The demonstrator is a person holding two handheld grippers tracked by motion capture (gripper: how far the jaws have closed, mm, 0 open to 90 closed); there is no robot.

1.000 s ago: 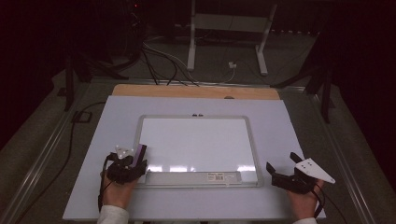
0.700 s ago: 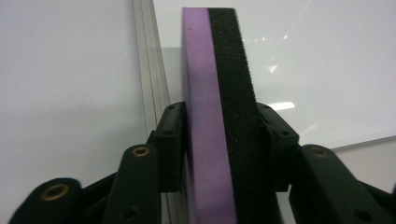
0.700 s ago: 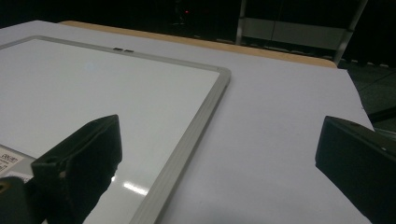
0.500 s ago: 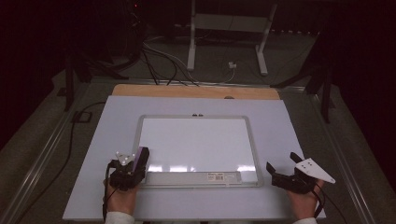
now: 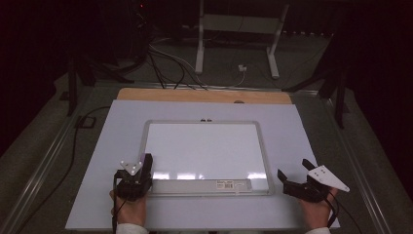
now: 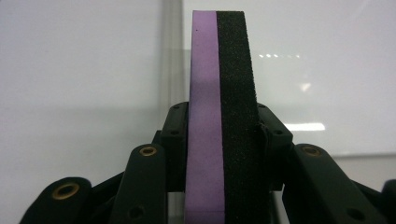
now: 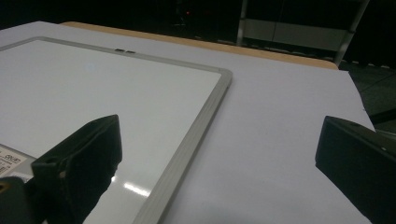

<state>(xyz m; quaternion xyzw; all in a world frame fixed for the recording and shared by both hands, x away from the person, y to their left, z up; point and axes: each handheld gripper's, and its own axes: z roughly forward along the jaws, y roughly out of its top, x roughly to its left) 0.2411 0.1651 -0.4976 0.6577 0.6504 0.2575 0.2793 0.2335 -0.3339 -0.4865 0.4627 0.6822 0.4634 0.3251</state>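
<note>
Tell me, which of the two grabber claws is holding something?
The left gripper: its jaws squeeze a purple-and-black eraser at the whiteboard's near left corner. The right gripper is wide open, with nothing between its jaws.

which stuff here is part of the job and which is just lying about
In use:
- eraser, purple and black, clamped in the left gripper
- whiteboard
- right gripper, jaws open, beside the whiteboard

Lying about:
- cables on the floor
- metal stand
</note>
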